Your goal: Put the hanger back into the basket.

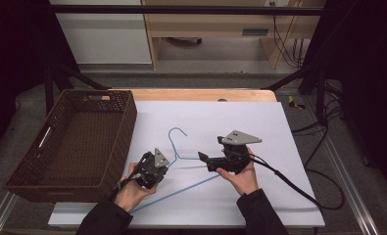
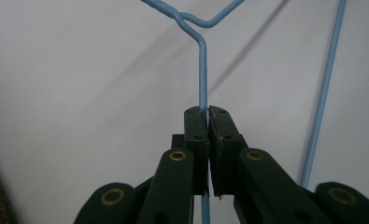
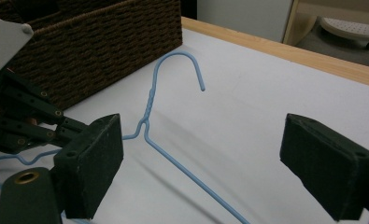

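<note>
A light blue wire hanger (image 1: 173, 143) lies on the white sheet (image 1: 230, 117), its hook pointing to the table's far side. My left gripper (image 1: 164, 165) is shut on the hanger's wire just left of the twisted neck. In the left gripper view the wire (image 2: 202, 70) runs straight out from between the closed pads (image 2: 196, 126) up to the twist. My right gripper (image 1: 205, 160) sits just right of the neck and points left. Its jaws (image 3: 210, 163) stand wide open around the hanger's sloping arm (image 3: 182, 170) without touching it. The hook (image 3: 177, 56) curls beyond them.
A large brown wicker basket (image 1: 125, 129) stands empty at the left edge of the sheet, close to my left gripper (image 3: 23, 126). The wooden table edge (image 1: 201, 94) runs along the back. A black cable (image 1: 294, 188) trails from the right gripper to the right.
</note>
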Demonstrator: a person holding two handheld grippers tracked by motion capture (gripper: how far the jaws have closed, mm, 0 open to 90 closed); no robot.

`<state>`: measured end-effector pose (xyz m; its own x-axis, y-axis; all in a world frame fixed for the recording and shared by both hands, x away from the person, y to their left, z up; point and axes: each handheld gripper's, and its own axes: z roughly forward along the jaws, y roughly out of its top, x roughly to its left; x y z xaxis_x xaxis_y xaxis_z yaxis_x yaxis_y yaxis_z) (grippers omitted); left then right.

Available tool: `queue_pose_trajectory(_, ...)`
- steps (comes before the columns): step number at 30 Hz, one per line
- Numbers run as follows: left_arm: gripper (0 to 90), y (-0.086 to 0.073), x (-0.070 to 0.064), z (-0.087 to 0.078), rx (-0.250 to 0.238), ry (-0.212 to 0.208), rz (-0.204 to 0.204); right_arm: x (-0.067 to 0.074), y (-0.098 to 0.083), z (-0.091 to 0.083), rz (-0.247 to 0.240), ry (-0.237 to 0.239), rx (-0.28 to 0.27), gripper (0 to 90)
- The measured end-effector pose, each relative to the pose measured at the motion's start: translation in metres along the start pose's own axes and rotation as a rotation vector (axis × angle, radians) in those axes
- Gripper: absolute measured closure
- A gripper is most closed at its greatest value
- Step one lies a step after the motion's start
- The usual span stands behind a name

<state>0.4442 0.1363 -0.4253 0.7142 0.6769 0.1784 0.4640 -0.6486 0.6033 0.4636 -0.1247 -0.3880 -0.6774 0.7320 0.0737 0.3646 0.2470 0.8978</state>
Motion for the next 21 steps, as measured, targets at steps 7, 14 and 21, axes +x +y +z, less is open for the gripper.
queue_pose_trajectory(7,86.9,-0.001,-0.001,-0.002,-0.003,0.004,0.002,0.008,0.004,0.025,0.030,0.025,0.013,19.1)
queue_pose_trajectory(14,86.9,-0.001,-0.002,-0.003,-0.005,0.004,0.000,0.015,0.008,0.048,0.026,0.029,0.052,24.4)
queue_pose_trajectory(21,86.9,0.000,-0.004,-0.004,-0.002,0.010,0.002,0.025,0.008,0.073,0.023,0.051,0.100,31.5)
